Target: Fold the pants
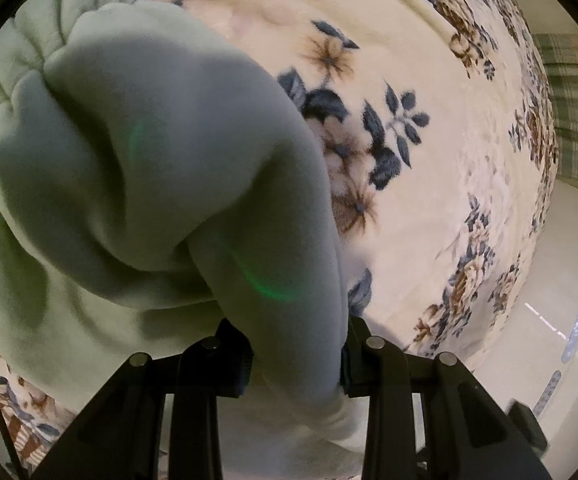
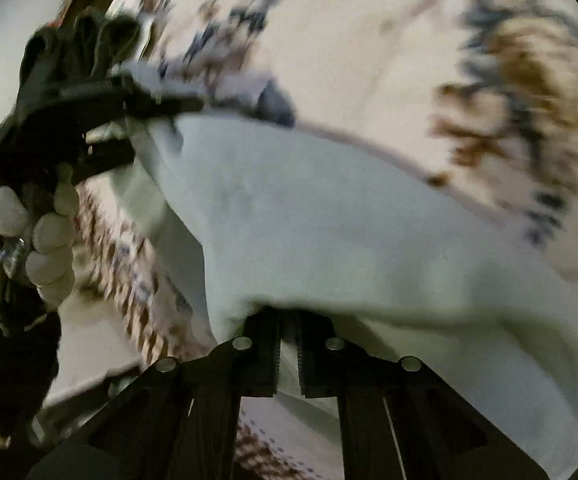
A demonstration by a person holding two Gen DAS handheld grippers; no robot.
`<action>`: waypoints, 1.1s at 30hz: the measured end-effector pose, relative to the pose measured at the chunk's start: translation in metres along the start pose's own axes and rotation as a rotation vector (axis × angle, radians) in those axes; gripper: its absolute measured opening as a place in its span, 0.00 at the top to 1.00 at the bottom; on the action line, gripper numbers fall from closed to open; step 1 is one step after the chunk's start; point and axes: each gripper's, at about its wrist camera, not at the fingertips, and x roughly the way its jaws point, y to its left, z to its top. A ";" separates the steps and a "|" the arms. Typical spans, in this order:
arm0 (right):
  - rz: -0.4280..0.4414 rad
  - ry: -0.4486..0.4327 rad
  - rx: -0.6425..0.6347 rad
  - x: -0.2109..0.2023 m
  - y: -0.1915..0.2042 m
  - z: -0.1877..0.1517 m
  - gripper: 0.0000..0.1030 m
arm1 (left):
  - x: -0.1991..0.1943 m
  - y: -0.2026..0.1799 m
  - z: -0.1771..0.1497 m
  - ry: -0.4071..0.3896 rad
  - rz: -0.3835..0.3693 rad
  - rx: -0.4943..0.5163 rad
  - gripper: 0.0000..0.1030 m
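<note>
The pale green fleece pants [image 1: 137, 168] hang bunched in front of my left gripper [image 1: 295, 356], whose jaws are shut on a thick fold of them. The elastic waistband or cuff [image 1: 29, 52] shows at the upper left. In the right wrist view my right gripper [image 2: 287, 356] is shut on another edge of the pants [image 2: 329, 232], lifted above the bed. The left gripper [image 2: 157, 106] also shows there at the upper left, held by a white-gloved hand [image 2: 21, 232], gripping the far end of the cloth.
A cream blanket with blue and brown flowers [image 1: 429, 92] covers the bed beneath. Its edge [image 1: 501, 320] drops to a pale floor [image 1: 561, 280] at the right. A green plaid cloth [image 1: 573, 92] is at the far right.
</note>
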 end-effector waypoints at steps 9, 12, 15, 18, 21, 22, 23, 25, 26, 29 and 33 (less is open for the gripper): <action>-0.014 -0.466 0.168 -0.113 0.002 -0.028 1.00 | -0.003 0.007 0.003 0.003 -0.046 -0.076 0.70; 0.052 -0.463 0.221 -0.118 -0.018 -0.017 0.99 | -0.002 0.007 0.002 -0.001 -0.044 -0.072 0.70; 0.226 -0.317 0.258 -0.096 -0.047 0.003 0.94 | -0.004 0.004 -0.001 -0.014 -0.032 -0.057 0.70; 0.397 -0.161 0.293 -0.064 -0.061 0.015 0.25 | -0.003 0.004 -0.001 -0.014 -0.030 -0.050 0.70; 0.493 -0.057 0.351 -0.018 -0.076 0.024 0.19 | -0.003 0.003 0.000 -0.012 -0.028 -0.043 0.70; 0.508 -0.030 0.362 -0.003 -0.076 0.025 0.19 | -0.003 0.002 0.000 -0.014 -0.026 -0.039 0.70; 0.525 -0.002 0.364 0.013 -0.075 0.030 0.19 | -0.003 0.001 0.000 -0.015 -0.025 -0.035 0.70; 0.567 0.043 0.343 0.048 -0.065 0.044 0.36 | -0.002 0.001 -0.001 -0.017 -0.024 -0.034 0.70; 0.589 0.047 0.339 0.059 -0.060 0.047 0.49 | -0.001 0.001 -0.002 -0.020 -0.019 -0.032 0.71; 0.606 0.083 0.364 0.084 -0.045 0.055 0.73 | -0.001 0.006 0.001 -0.032 -0.017 -0.044 0.71; 0.704 -0.065 0.384 0.021 -0.051 0.043 0.79 | 0.001 0.011 0.006 0.006 -0.105 -0.089 0.64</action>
